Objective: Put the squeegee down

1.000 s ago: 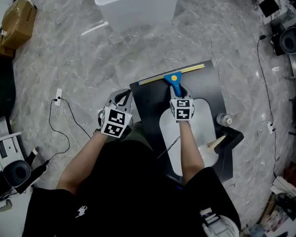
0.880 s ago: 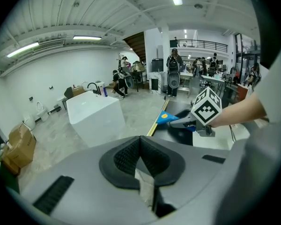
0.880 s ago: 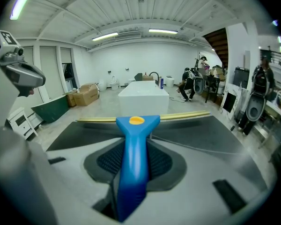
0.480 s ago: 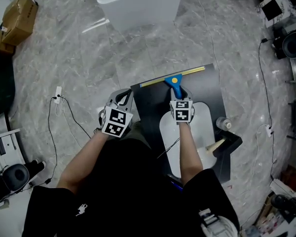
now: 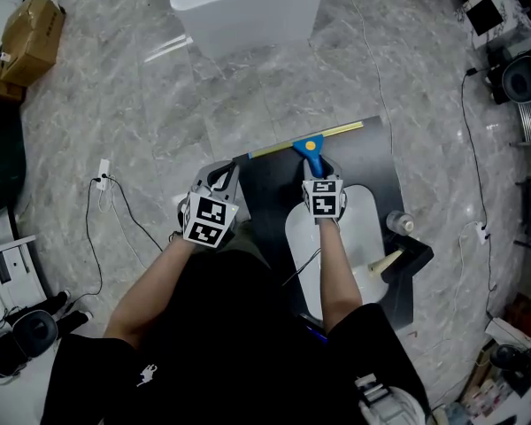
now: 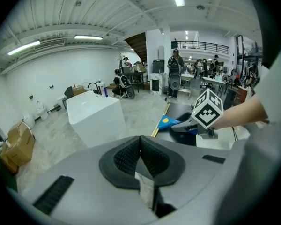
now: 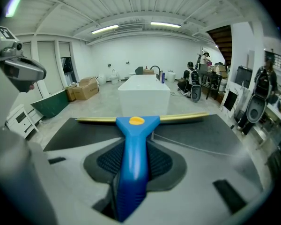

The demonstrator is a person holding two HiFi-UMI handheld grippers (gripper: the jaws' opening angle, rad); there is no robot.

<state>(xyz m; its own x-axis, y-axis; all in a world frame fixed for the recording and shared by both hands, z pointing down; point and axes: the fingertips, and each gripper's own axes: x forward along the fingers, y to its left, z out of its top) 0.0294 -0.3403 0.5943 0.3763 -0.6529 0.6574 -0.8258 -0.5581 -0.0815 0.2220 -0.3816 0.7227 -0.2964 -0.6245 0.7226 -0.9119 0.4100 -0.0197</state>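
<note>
The right gripper clamps the squeegee, not yet released, at the far edge of the mat; the left gripper is closed, empty.

squeegee: 1 | grippers: 2 | white block: 1 | cardboard box: 1 | black mat: 1 | bottle: 1

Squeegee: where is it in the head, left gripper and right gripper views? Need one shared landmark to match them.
Head view: squeegee just right of centre, at the dark mat's far edge, handle in the right gripper's jaws.
Left gripper view: right of centre, mid-height.
Right gripper view: dead centre, blue handle between the jaws, blade crosswise.
Shared landmark: white box, top in head view, left of centre, behind the blade.
</note>
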